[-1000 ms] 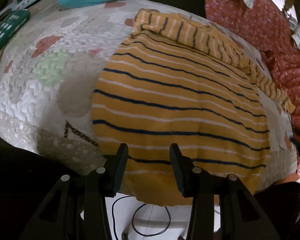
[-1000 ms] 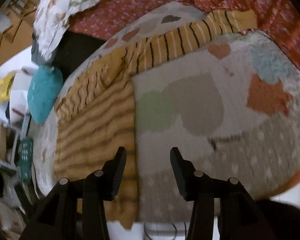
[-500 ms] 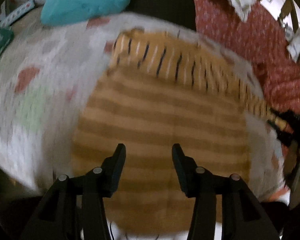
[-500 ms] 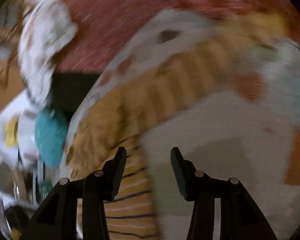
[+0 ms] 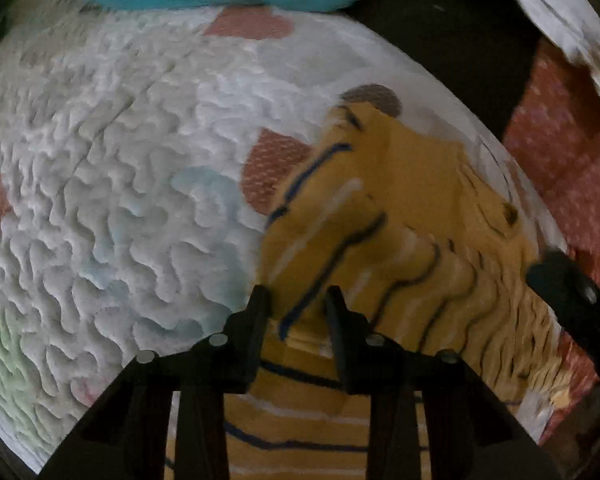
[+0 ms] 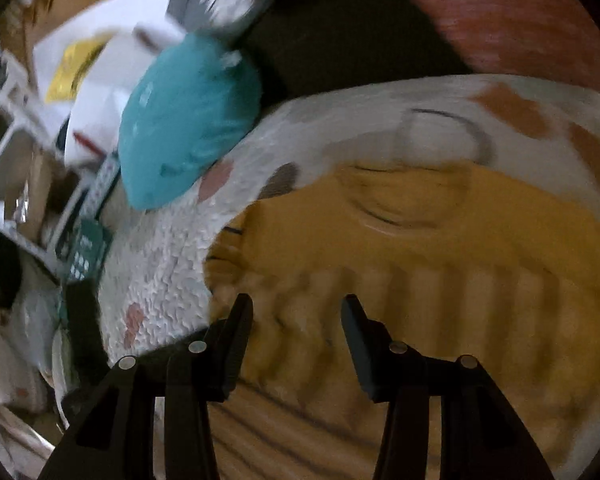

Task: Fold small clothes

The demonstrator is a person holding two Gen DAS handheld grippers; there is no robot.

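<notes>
Striped yellow top [image 5: 400, 208] lies on the quilted, heart-patterned mat [image 5: 112, 184], which seems to cover a bed or cushion rather than a tabletop. A second ago it was spread flat, with one sleeve running off along the far edge and both of our tools hanging well back from it over the near hem. Now both have travelled to the upper part of the garment, and the cloth there is rucked into ridges instead of lying smooth.

Our left tool [image 5: 296, 300] has its 2 fingers narrowed around a raised fold of the yellow fabric, so we judge it clamped on the top near the shoulder. Our right tool [image 6: 296, 312] hovers low over the wrinkled sleeve area with its fingers apart and nothing between them; in the left view its dark body shows at the right edge. Both pictures are blurred by motion, so the exact edge we hold is hard to tell.

For the task, this means the flattening stage looks finished and the first fold is starting: we judge that the sleeve side is about to be carried inward across the body. The right tool needs to close on cloth before we lift, or the fold will come over crooked.

A teal cushion [image 6: 188, 120] sits beyond the far edge of the mat, well apart from the top.
</notes>
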